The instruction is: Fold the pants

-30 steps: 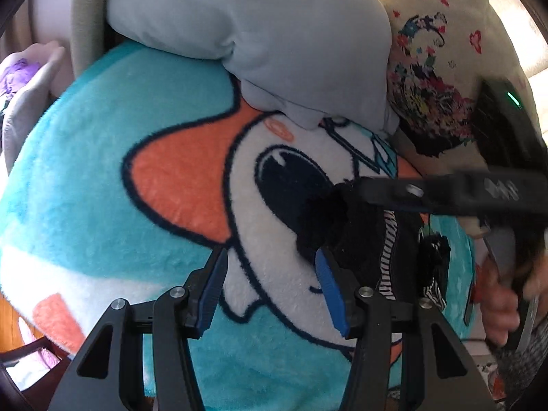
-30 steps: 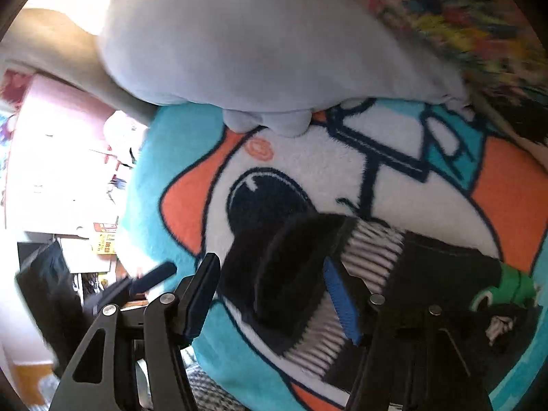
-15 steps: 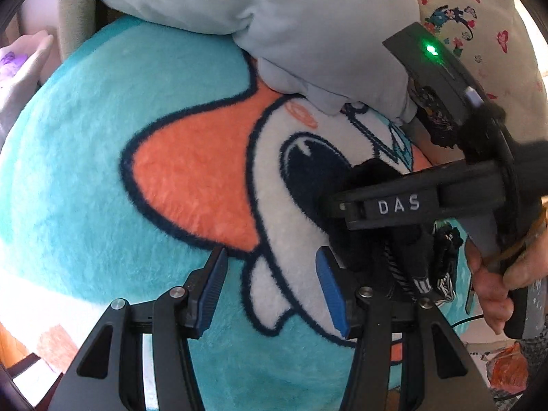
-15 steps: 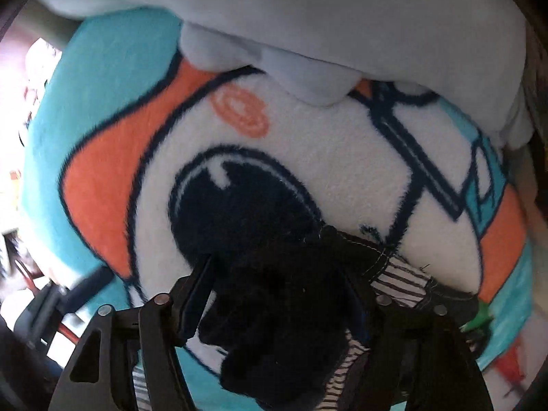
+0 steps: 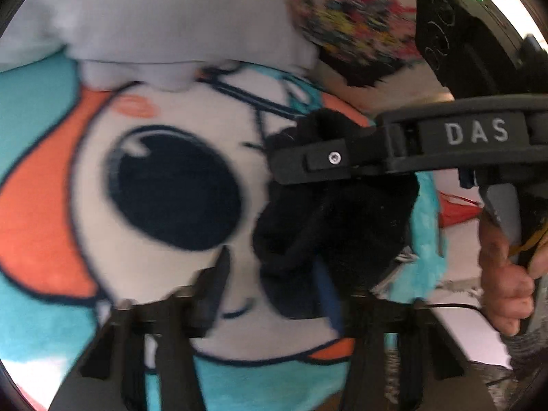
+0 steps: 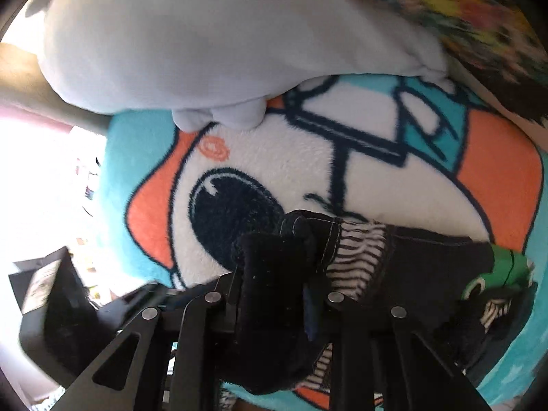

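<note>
- Since half a second ago, the right gripper (image 6: 274, 294) has been lifting a bunched fold of the black pants (image 6: 428, 257) up off the cartoon blanket (image 6: 308, 171), and the right wrist view is now taking in more of the bed than before.
- Its two fingers are clamping that dark fold between them; the cloth is filling the whole gap and spilling below the fingertips.
- From the left wrist view, the same tool is reaching in from the right, with the letters DAS on its bar, and the bare right hand (image 5: 507, 281) is squeezing its handle.
- The left gripper (image 5: 274, 287) is standing with its fingers spread apart, nothing between them; the dark bundle (image 5: 335, 226) is hanging just in front of its blue-padded finger (image 5: 325, 287) and is hiding part of it.
- The rest of the pants, with a black-and-white striped lining and a green printed patch (image 6: 500, 267), is lying on the blanket to the right of the grip.
- A pale grey pillow (image 6: 205, 41) is resting on the far edge of the blanket, overlapping the printed face.
- A pillow with a multicoloured print (image 5: 349, 24) is sitting to the right of the grey one, blurred in both views.
</note>
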Tool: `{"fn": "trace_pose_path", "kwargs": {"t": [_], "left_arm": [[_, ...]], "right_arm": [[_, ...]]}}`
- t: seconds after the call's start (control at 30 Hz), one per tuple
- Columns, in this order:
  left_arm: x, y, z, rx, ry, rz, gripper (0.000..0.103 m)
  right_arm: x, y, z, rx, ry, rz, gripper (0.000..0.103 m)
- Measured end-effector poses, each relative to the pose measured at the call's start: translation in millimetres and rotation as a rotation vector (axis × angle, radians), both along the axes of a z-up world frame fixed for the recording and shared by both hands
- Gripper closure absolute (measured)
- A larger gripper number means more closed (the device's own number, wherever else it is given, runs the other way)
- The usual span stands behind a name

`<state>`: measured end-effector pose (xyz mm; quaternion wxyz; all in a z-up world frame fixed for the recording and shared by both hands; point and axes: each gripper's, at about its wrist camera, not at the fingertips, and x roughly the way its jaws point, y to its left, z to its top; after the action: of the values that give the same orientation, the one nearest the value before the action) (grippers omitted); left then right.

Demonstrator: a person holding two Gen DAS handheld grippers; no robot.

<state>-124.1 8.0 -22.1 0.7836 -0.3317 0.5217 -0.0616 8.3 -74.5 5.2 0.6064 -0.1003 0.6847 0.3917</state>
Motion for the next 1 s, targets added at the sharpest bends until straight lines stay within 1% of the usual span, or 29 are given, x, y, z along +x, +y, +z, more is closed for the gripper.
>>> {"fn": "trace_pose_path", "kwargs": {"t": [0.03, 0.1, 0.17, 0.2, 0.3, 0.33, 0.43, 0.5, 0.57, 0.63, 0.73, 0.77, 0.8, 0.83, 0.9, 1.0], "left_arm": [[5.1, -6.5, 4.5, -0.006, -0.005, -0.023, 0.081], [13.5, -20.1, 17.2, 0.010, -0.019, -0.049, 0.081], [21.7, -34.5, 28.7, 0.002, -0.030, -0.070, 0.081], [26.9, -43.5, 35.3, 0.003, -0.035, -0.089, 0.081], [45.2, -74.0, 51.6, 0.015, -0.052, -0.154, 0.081], [52.8, -85.2, 55.1, 0.013, -0.055, -0.178, 0.081], [72.4, -116.1, 59.6, 0.025, -0.057, -0.234, 0.081], [80.4, -134.1, 60.2, 0.040, -0.057, -0.260, 0.081], [85.4, -145.8, 59.2, 0.037, -0.044, -0.272, 0.081], [86.4, -149.1, 60.6, 0.019, -0.041, -0.271, 0.081], [83.1, -145.7, 63.0, 0.019, -0.036, -0.256, 0.079], [82.3, -143.0, 63.4, 0.011, -0.031, -0.246, 0.076], [83.1, -140.1, 62.9, 0.007, -0.023, -0.230, 0.075], [82.8, -136.5, 61.3, 0.010, -0.014, -0.215, 0.073], [79.5, -131.3, 58.8, 0.023, 0.003, -0.198, 0.073], [78.6, -130.1, 59.0, 0.038, 0.019, -0.190, 0.073]], "right_arm": [[2.7, -7.3, 5.1, 0.018, 0.003, -0.014, 0.076], [7.9, -27.5, 13.2, 0.058, 0.010, -0.047, 0.076], [15.0, -49.1, 24.7, 0.104, 0.022, -0.084, 0.076], [16.3, -55.9, 30.9, 0.126, 0.026, -0.104, 0.076], [31.3, -97.9, 41.3, 0.192, 0.031, -0.165, 0.076], [42.4, -110.5, 39.6, 0.207, 0.028, -0.179, 0.076], [58.5, -151.8, 37.2, 0.234, 0.015, -0.244, 0.076], [64.0, -172.9, 26.9, 0.251, 0.023, -0.298, 0.076], [74.1, -203.3, 19.8, 0.255, 0.035, -0.349, 0.076], [76.7, -216.8, 10.0, 0.263, 0.034, -0.390, 0.076], [80.4, -234.9, -4.8, 0.248, 0.013, -0.439, 0.076], [82.5, -239.9, -9.2, 0.238, 0.001, -0.452, 0.073], [84.1, -245.1, -13.1, 0.224, -0.017, -0.467, 0.068], [85.4, -250.3, -15.5, 0.202, -0.042, -0.487, 0.066], [86.1, -258.7, -18.6, 0.152, -0.087, -0.518, 0.065], [87.9, -276.7, -12.2, 0.146, -0.113, -0.581, 0.062]]}}
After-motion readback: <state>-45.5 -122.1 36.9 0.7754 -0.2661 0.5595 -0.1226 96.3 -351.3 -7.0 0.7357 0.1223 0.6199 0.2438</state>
